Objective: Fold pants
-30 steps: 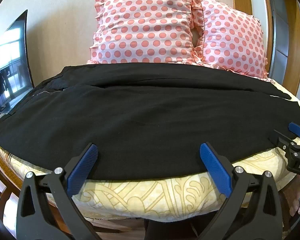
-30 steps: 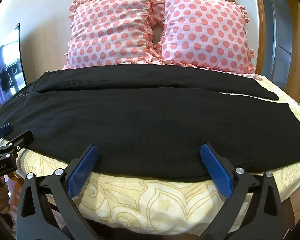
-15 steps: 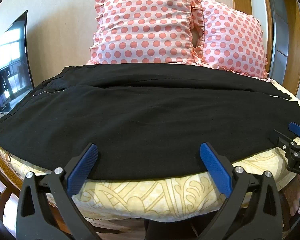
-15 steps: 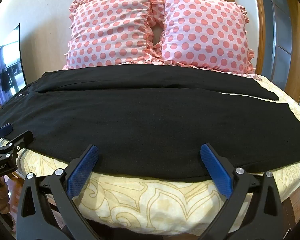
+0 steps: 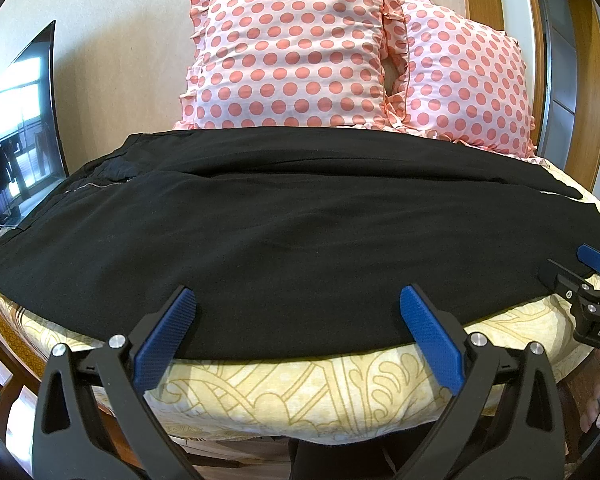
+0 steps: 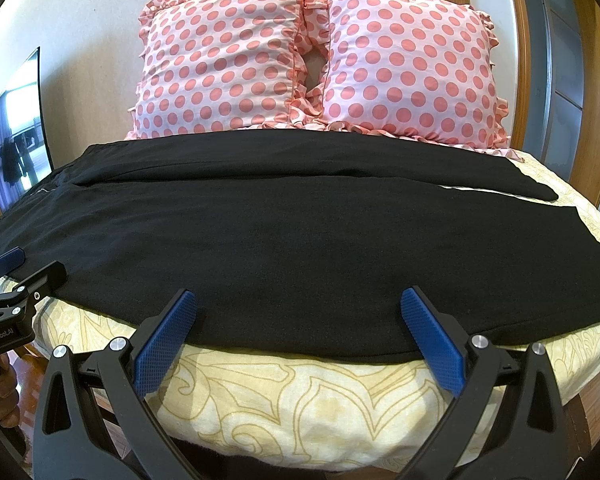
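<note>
Right, black pants (image 5: 300,240) lie flat across the bed (image 5: 300,392), unfolded; left hand-held gripper (image 5: 298,340) and right hand-held gripper (image 6: 300,340) hover, jaws apart, empty.

My left wrist view looks forward between my left tongs (image 5: 298,334), low at the bed's (image 5: 300,392) near edge, facing the pillows (image 5: 292,56) at the far wall. It sits close: the pants (image 5: 300,232) fill the middle ahead of the tips. My right wrist view looks the same way between my right tongs (image 6: 300,334), from a little further right. Both views share the pants (image 6: 300,240), pillows (image 6: 315,60), bed (image 6: 300,400) front and the screen (image 5: 16,128) far left (image 6: 16,136). Each view catches the other tongs at its edge: right tongs (image 5: 591,276) beyond my right tip, left tongs (image 6: 12,270) beyond my left tip.
</note>
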A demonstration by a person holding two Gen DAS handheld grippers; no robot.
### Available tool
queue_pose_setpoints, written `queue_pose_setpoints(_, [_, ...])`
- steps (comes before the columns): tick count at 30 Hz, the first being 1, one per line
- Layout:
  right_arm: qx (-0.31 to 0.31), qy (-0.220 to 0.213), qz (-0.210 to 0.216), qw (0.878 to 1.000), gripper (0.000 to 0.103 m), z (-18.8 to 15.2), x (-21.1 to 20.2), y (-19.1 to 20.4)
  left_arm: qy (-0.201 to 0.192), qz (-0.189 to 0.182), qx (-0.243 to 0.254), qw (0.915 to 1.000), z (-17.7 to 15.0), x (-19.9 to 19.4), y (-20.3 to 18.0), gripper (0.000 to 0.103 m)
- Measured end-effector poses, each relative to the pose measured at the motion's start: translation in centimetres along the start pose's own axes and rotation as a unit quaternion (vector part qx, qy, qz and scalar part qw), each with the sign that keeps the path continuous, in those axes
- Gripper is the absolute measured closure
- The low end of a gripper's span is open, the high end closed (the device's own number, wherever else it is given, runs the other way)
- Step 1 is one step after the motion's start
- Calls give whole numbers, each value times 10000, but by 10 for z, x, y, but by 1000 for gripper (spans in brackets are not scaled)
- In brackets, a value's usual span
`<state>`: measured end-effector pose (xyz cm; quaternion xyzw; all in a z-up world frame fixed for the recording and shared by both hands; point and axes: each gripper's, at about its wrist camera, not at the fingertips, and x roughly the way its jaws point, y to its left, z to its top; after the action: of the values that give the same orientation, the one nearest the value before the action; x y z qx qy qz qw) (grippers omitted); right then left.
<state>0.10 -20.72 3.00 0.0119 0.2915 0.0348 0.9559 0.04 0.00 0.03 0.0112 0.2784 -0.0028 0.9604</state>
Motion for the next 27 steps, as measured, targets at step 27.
queue_pose_setpoints(27, [-1,-15,1,10000,1,0,0,-1,-19,3,3,10000,0,-1,0,2])
